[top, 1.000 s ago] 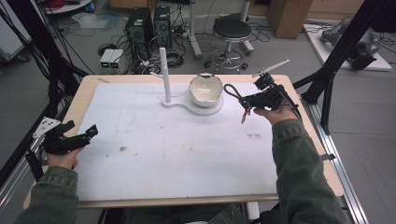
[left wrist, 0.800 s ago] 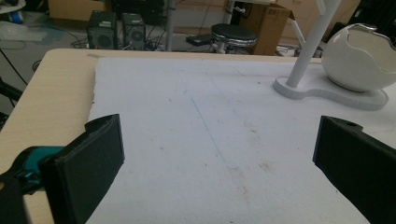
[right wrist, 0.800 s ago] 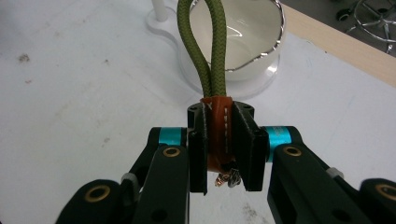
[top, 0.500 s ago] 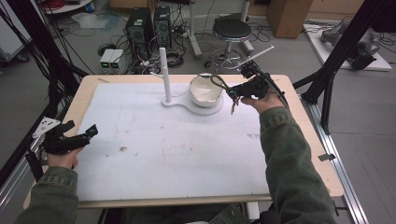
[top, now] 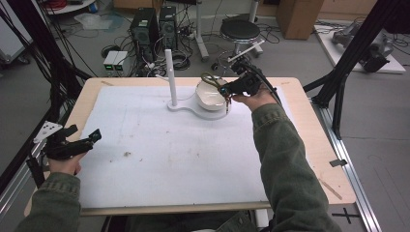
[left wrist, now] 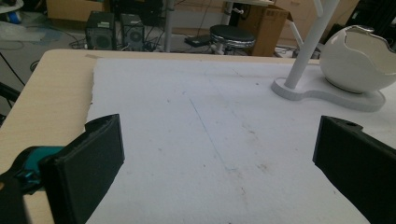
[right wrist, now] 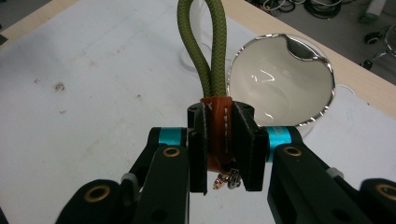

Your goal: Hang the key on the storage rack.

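Observation:
My right gripper (top: 226,90) (right wrist: 220,142) is shut on the orange leather band (right wrist: 218,131) of an olive rope loop (right wrist: 206,46) (top: 208,77). A small metal ring hangs below the band. The loop hangs over the near rim of a white, jagged-edged bowl (top: 209,95) (right wrist: 280,74) (left wrist: 357,58). That bowl rests on a white stand base (top: 193,108) (left wrist: 322,91) with an upright post (top: 170,77) (left wrist: 308,44). At the table's left edge, my left gripper (top: 86,133) (left wrist: 215,158) is held open, with nothing between its jaws.
A white foam mat (top: 169,154) covers most of the wooden table (top: 314,145). Black frame posts (top: 348,63) stand at the right and left. Behind the table are computer towers (top: 150,26), cables and a stool (top: 239,29) on the floor.
My right gripper has carried the rope loop leftward and toward the far side, from the right of the bowl to over its rim. The left gripper has stayed put.

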Motion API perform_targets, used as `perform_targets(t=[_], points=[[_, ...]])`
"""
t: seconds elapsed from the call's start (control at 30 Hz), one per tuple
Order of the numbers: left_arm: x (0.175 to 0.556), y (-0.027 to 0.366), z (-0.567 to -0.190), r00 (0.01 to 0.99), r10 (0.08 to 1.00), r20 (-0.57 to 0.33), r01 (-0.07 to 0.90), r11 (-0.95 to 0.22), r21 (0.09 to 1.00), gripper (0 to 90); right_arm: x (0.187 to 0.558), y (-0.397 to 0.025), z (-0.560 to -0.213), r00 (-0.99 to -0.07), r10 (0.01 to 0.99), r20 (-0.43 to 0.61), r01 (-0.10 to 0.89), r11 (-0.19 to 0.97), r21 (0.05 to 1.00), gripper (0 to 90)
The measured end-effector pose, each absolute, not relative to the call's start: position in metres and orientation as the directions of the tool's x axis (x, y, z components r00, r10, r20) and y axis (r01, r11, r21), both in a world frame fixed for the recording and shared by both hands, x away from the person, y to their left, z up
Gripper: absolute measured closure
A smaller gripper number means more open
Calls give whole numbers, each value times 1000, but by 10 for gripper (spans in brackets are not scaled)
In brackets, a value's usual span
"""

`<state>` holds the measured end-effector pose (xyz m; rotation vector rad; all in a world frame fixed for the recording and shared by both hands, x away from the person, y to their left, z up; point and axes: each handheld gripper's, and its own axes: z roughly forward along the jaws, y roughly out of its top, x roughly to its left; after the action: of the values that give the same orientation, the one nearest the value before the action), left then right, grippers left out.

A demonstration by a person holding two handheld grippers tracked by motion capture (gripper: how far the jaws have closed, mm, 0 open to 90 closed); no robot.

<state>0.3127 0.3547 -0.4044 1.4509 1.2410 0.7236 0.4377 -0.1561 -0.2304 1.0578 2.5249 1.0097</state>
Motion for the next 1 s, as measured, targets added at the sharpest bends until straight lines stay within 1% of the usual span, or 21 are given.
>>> perform_targets(t=[0.37,0.53,1.0], points=[[314,354,-405,283,942,-180,316,86,945,24,449,-134,-228,-730,679,80,538,499,679,766],[314,354,-405,286,941,-181,317,85,945,24,452,-119,-224,-745,664,70,526,519,674,766],[315,354,-406,288,940,-184,314,89,945,24,465,-89,-222,-765,637,95,520,524,674,766]])
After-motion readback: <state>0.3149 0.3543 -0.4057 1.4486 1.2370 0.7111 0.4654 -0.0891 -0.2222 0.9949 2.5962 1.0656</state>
